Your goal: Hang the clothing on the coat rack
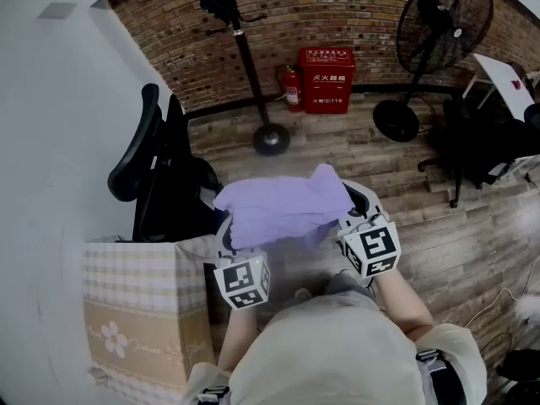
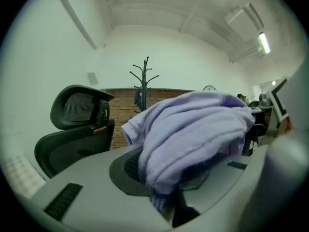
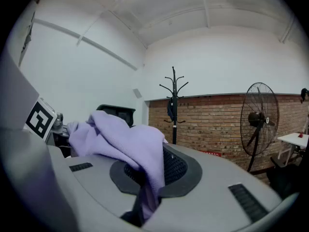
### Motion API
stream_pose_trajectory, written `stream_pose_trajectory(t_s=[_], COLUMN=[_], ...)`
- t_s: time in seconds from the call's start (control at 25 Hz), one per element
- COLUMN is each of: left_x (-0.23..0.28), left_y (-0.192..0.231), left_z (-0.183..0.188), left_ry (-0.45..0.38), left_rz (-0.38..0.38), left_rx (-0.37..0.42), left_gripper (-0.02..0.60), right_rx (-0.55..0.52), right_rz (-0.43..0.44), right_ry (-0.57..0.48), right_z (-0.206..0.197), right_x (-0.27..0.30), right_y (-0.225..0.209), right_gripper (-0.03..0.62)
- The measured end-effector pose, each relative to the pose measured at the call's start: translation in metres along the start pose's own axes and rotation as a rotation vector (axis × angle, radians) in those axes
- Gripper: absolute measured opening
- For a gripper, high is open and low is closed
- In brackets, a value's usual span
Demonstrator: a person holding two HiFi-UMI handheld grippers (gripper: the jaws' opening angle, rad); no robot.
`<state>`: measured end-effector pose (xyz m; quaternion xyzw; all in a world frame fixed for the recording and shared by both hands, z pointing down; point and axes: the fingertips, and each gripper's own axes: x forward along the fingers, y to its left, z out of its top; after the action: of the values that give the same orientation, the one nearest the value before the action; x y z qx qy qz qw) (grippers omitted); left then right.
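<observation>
I'm carrying the lavender garment [image 1: 283, 212] bunched in a soft, thick heap across the centre of the head view, slung between my two grippers above the floor and not yet on the coat rack [image 1: 245, 57], which stands well apart at the upper middle of the frame. The cloth is plain pale purple with rounded folds and a stitched hem edge. The left gripper [image 1: 228, 230] is clenched on a fold at the heap's lower left, and the right gripper [image 1: 353, 213] is pinched on its right edge. In each gripper view a strip of fabric runs down into the narrow gap between the jaws. The floor [image 1: 354, 154] is worn wooden planking. A brick wall [image 1: 337, 7] runs across the top of the frame and a plain white wall [image 1: 51, 125] fills the left. At the upper right stands a big black pedestal fan [image 1: 439, 32]. A black office chair [image 1: 160, 175] sits at the left, just beside the garment, with a checked box with a flower print [image 1: 143, 310] below it. A red cabinet [image 1: 326, 78] and a fire extinguisher [image 1: 293, 89] stand against the bricks. Only the gripper views show the rack's hooked top, with something dark hanging from it, and the left one alone shows the ceiling lights [image 2: 263, 42]. Only the head view shows the rack's round base.
</observation>
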<state>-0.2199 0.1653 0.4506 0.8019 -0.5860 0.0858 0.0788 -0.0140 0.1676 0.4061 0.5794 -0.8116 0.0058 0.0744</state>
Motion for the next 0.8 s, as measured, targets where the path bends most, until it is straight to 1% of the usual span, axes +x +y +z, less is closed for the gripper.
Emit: stream_pose_trajectory(t_s=[0.2, 0.36, 0.6, 0.8], left_x=[-0.026, -0.034, -0.038, -0.037], left_y=[-0.004, -0.01, -0.004, 0.01], left_z=[0.009, 0.01, 0.013, 0.015], left_ry=[-0.024, -0.035, -0.043, -0.051], left_rz=[0.002, -0.002, -0.011, -0.035], left_rx=[-0.016, -0.027, -0.02, -0.011], left_gripper=[0.083, 0.083, 0.083, 0.083], right_rx=[0.003, -0.012, -0.016, -0.023], right_rz=[-0.011, -0.015, -0.022, -0.044], right_ry=[-0.018, -0.031, -0.044, -0.055], right_z=[0.011, 0.018, 0.022, 0.025], right_x=[-0.026, -0.037, -0.038, -0.031], right_y=[0.011, 0.012, 0.02, 0.03], right_gripper=[0.021, 0.021, 0.021, 0.021])
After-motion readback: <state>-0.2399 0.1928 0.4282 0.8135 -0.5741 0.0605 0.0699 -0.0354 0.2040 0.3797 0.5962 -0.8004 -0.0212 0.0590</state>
